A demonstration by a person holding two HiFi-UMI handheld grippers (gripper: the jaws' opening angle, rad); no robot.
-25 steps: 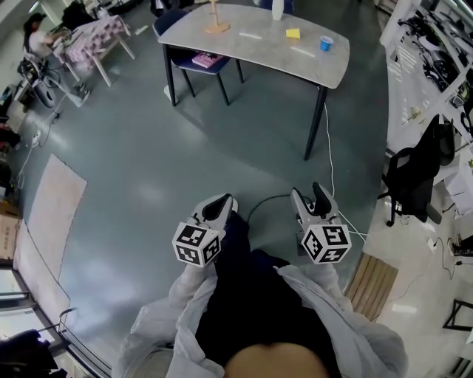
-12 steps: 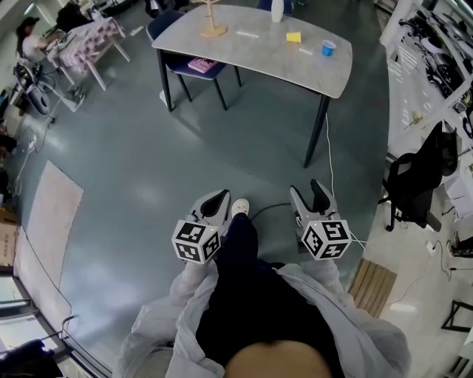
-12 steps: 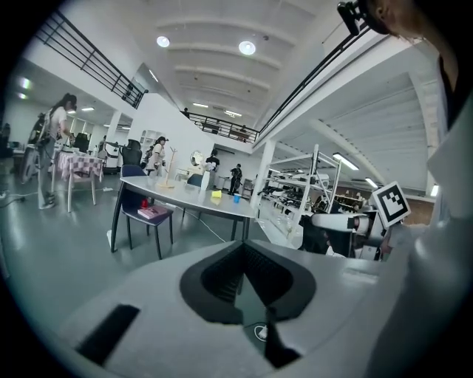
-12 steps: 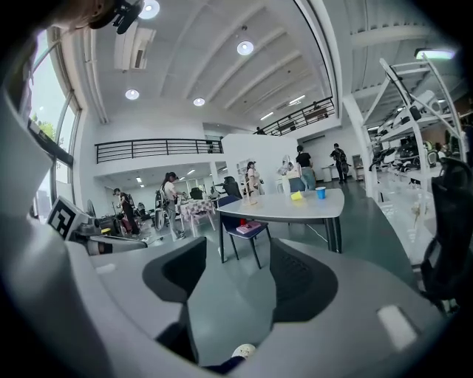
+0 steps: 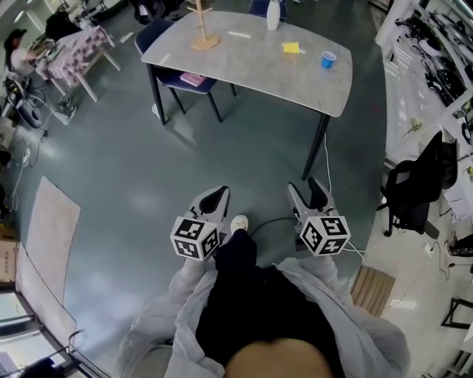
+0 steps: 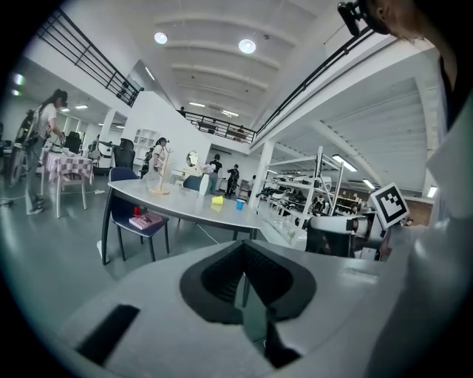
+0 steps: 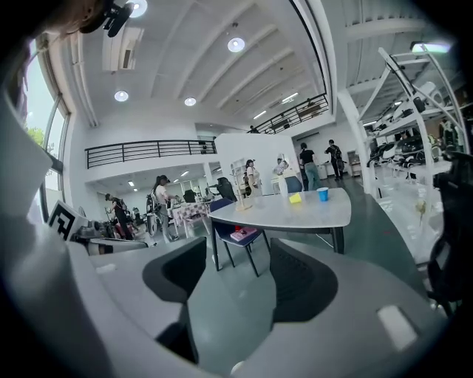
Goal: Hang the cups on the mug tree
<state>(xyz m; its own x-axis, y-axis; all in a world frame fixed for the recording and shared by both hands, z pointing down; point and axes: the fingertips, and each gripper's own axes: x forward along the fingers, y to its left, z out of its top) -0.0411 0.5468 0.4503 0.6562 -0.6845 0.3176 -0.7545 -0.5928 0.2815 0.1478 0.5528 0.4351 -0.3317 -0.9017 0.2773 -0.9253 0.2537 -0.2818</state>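
Grey-green floor fills most of the head view, and the worktop (image 5: 244, 52) stands well away from the person, at the top of the frame. The mug tree (image 5: 198, 26) stands near the worktop's far left corner, its wooden pole upright on a round base. The frame edge cuts off its top, and its pegs are too small to count in any view. A blue cup (image 5: 327, 59) stands near the worktop's right edge, well apart from the tree, mouth up and long axis vertical. Whether it has a handle, and which way one would point, cannot be made out. Between tree and cup are a white bottle (image 5: 273, 13), also cut off at the top, and a flat yellow thing (image 5: 291, 47) too small to identify. A pink book (image 5: 194, 78) lies on a blue chair (image 5: 153, 35) partly tucked under the worktop; its cover cannot be read. The only print in sight is the black-and-white square markers on the grippers' cubes, and no words are legible anywhere.

The left gripper (image 5: 216, 199) is held low in front of the person, pointing toward the worktop. Its fingers (image 6: 218, 277) are closed together, leaving only a hairline slit, with nothing between them. The right gripper (image 5: 309, 196) is held level with it. Its fingers (image 7: 181, 269) stand partway apart, with only floor showing in the gap. A white shoe (image 5: 239, 224) shows between the two grippers.
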